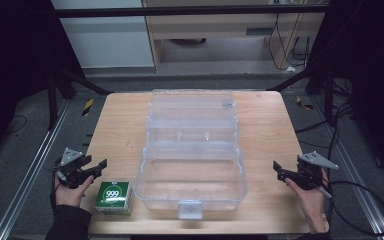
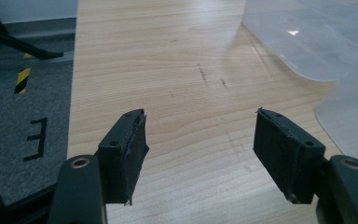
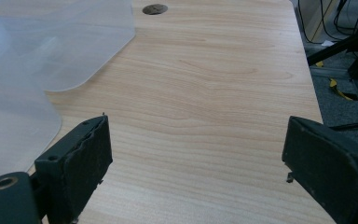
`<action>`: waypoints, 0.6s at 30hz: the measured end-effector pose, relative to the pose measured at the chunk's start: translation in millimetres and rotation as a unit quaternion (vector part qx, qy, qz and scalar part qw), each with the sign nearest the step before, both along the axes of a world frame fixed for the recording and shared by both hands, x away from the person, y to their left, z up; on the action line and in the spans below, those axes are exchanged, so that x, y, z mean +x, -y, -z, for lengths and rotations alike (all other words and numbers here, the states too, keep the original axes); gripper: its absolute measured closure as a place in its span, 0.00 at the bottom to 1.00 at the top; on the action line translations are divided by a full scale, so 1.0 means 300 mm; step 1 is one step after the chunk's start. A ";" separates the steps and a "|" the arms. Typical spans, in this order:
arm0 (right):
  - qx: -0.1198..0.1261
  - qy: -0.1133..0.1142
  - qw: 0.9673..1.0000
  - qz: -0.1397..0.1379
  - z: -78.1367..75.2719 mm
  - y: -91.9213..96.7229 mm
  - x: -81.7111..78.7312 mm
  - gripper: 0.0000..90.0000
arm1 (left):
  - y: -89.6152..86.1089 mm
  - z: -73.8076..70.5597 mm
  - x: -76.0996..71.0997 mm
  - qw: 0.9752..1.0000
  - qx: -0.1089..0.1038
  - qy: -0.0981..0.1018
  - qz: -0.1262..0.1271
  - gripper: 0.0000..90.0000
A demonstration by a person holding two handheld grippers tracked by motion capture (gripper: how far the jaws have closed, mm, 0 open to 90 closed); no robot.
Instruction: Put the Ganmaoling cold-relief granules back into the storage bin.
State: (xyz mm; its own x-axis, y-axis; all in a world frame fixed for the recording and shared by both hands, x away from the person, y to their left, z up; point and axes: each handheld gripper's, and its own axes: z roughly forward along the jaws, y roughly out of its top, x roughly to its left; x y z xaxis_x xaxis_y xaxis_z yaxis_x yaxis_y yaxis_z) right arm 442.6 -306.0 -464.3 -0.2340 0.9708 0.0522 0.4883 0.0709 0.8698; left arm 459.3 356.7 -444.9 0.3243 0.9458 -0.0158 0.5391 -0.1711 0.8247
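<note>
Tool jaws stand apart and empty on both left tool (image 1: 97, 166) and right tool (image 1: 278, 168). Approach the green box (image 1: 113, 197), just left of the clear case (image 1: 192, 165), squarely across its sides.

small print on green box (image 1: 113, 197) too tiny to read

Wooden tabletop (image 1: 265, 125): open clear plastic box (image 1: 192, 150) at centre; green carton (image 1: 113, 197) near front-left corner.
</note>
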 end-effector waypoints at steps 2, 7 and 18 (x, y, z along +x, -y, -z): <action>-0.001 -0.001 1.000 -0.001 0.001 0.002 -0.005 0.10 | 0.003 -0.006 0.002 1.000 0.000 0.000 0.006 0.36; 0.001 -0.010 1.000 0.000 0.007 0.014 -0.019 0.09 | 0.023 -0.022 0.002 0.999 0.013 -0.007 0.037 0.34; -0.013 -0.018 1.000 -0.006 0.014 0.001 -0.027 0.07 | 0.039 -0.103 -0.015 0.994 0.036 -0.011 0.106 0.30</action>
